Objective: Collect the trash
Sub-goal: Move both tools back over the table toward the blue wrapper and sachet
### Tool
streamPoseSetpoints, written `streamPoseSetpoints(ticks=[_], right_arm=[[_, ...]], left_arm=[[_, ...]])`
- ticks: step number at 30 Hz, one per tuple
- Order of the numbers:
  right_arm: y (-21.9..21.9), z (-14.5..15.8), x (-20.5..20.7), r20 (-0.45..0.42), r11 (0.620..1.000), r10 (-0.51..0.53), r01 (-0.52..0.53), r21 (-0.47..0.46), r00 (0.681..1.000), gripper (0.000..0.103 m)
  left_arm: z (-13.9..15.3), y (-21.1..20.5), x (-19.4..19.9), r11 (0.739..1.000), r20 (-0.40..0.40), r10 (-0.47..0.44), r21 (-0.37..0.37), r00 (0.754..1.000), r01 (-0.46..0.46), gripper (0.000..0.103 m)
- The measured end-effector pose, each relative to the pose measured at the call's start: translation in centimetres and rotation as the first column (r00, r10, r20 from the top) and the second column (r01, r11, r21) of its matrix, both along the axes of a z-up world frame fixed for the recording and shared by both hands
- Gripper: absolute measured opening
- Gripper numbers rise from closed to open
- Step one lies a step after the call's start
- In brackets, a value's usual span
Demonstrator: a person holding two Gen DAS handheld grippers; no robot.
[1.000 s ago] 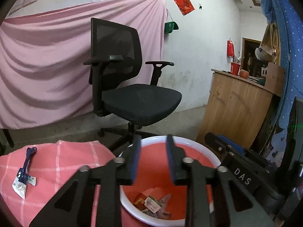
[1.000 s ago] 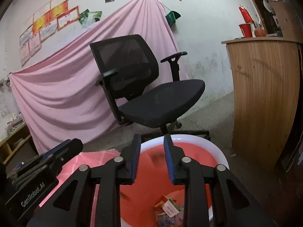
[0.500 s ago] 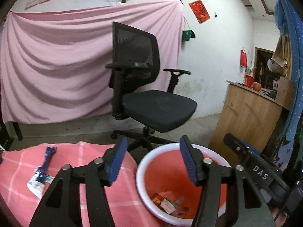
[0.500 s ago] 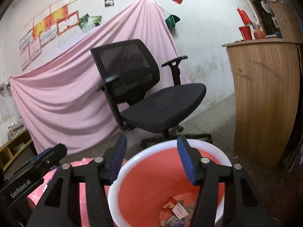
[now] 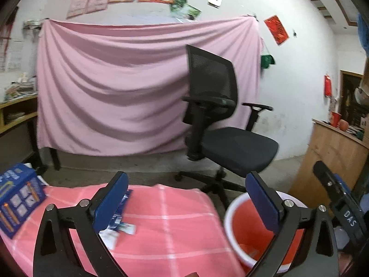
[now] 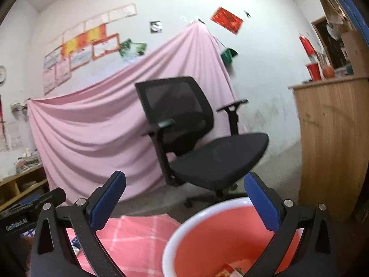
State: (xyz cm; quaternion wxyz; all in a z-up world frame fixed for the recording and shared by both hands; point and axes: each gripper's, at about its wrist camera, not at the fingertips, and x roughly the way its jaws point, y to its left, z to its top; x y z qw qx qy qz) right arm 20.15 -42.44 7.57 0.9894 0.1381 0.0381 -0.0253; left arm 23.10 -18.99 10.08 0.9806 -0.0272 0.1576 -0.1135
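- My left hand-held gripper point(image 5: 186, 198) is spread wide and holds nothing; it hangs over the gap between the tabletop point(image 5: 166, 226) and the bin point(image 5: 230, 210).
- My right hand-held gripper point(image 6: 184, 198) is spread wide too, and empty, poised above the bin point(image 6: 175, 237).
- The bin is red inside with a white rim and stands just beside the tabletop's right edge. In the right view a few scraps point(image 6: 230, 271) lie at its bottom, so part of the collecting is done.
- One wrapper point(image 5: 120, 221), blue and white, lies on the pink checked cloth, partly hidden behind my left finger point(image 5: 110, 203). It looks flat and crinkly; I cannot tell whether it is one piece or two.
- A blue box point(image 5: 17, 200) sits at the tabletop's left edge. I judge it to be a product carton and not trash, though I am not sure.
- Step in hand, as I read it: both grippers are free, and the wrapper is the next piece to fetch.
- Next move calls for bringing the left gripper down and leftward so the wrapper sits between the pads, then pinching a raised edge.
- Thin film may slip or drag the cloth with it, so a low, square approach seems wise.
- An office chair point(image 5: 219, 124) and a pink sheet point(image 5: 115, 92) stand well behind, out of the way.
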Motion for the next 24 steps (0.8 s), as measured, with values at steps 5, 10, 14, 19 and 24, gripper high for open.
streamPoseSetpoints(ticks=[5, 10, 14, 19, 24], right_arm=[[3.0, 0.5, 0.1, 0.049, 0.998, 0.042, -0.04, -0.043, 0.998, 0.103], [6.2, 0.9, 0.1, 0.095, 0.991, 0.089, -0.08, -0.103, 0.991, 0.103], [8.4, 1.0, 0.3, 0.119, 0.982, 0.131, -0.111, -0.155, 0.984, 0.103], [11.1, 0.5, 1.0, 0.107, 0.959, 0.195, -0.166, -0.229, 0.975, 0.103], [13.6, -0.4, 2.2, 0.047, 0.926, 0.267, -0.243, -0.289, 0.963, 0.103]], left_arm=[[0.2, 3.4, -0.6, 0.998, 0.028, 0.067, -0.023, 0.997, -0.066, 0.1], [0.0, 6.6, -1.4, 0.991, 0.062, 0.129, -0.03, 0.99, -0.127, 0.1], [-0.6, 8.8, -2.1, 0.984, 0.087, 0.176, -0.027, 0.981, -0.174, 0.1], [-2.0, 11.6, -2.7, 0.976, 0.1, 0.217, -0.014, 0.971, -0.217, 0.1], [-3.9, 14.1, -2.1, 0.973, 0.048, 0.228, 0.034, 0.973, -0.229, 0.1]])
